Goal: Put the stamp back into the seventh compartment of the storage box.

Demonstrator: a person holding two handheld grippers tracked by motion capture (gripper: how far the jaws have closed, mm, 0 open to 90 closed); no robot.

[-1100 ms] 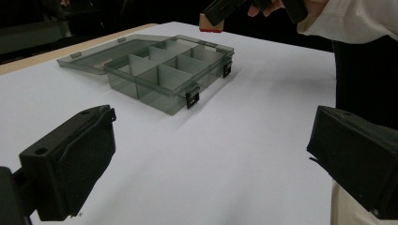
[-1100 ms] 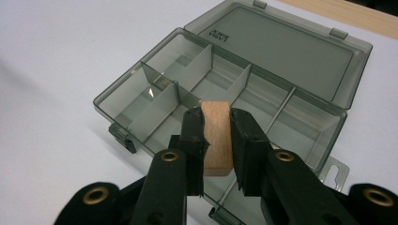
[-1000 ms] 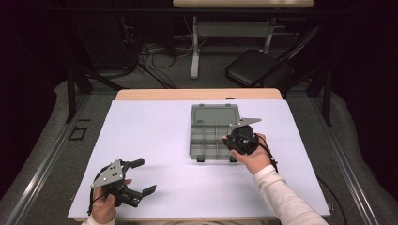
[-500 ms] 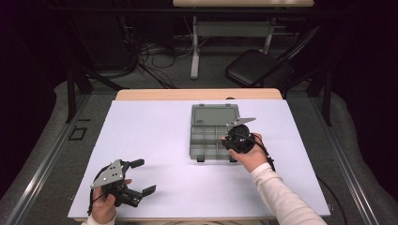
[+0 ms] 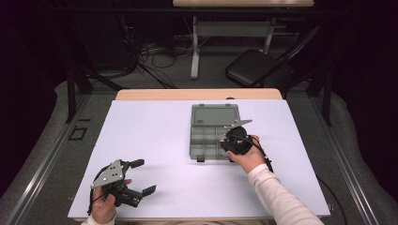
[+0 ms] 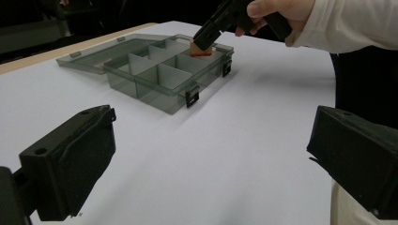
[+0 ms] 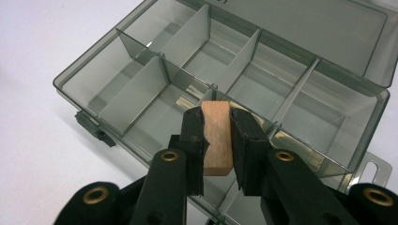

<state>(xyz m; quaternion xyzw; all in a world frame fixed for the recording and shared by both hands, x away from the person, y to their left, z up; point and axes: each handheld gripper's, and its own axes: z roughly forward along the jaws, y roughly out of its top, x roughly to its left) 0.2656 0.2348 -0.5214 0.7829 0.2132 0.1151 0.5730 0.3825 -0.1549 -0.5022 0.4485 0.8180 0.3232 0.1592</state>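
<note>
Right gripper view: right gripper (image 7: pixel 217 140) clamped on a small wooden block (image 7: pixel 218 137), held upright between the two black jaws at centre frame, directly above the near row of an open grey compartment box (image 7: pixel 117 65). Block apparently clear of the floor of the compartment; contact with dividers not determinable. All visible compartments empty.

Left gripper view: same block (image 6: pixel 201 48) seen at upper centre of frame, tan with a reddish lower edge, poised over the compartment at the box's (image 6: pixel 141 89) far right corner, just at rim level. Left gripper (image 6: pixel 211 164) spread wide at the bottom of frame, holding nothing, well apart from the box.

High view: box (image 5: pixel 202 140) at centre of the white table (image 5: pixel 155 126), lid laid flat toward the top of frame; right gripper (image 5: pixel 228 143) at its lower right corner; left gripper (image 5: pixel 143 177) idle at lower left.

Progress, as judged: block picked up and brought to the box; lowering, release into a compartment and withdrawal outstanding. Lid open; closing possibly outstanding as well.

Markings: faint moulded lettering on the lid near the hinge, too small to read. No brand or label legible elsewhere.
</note>
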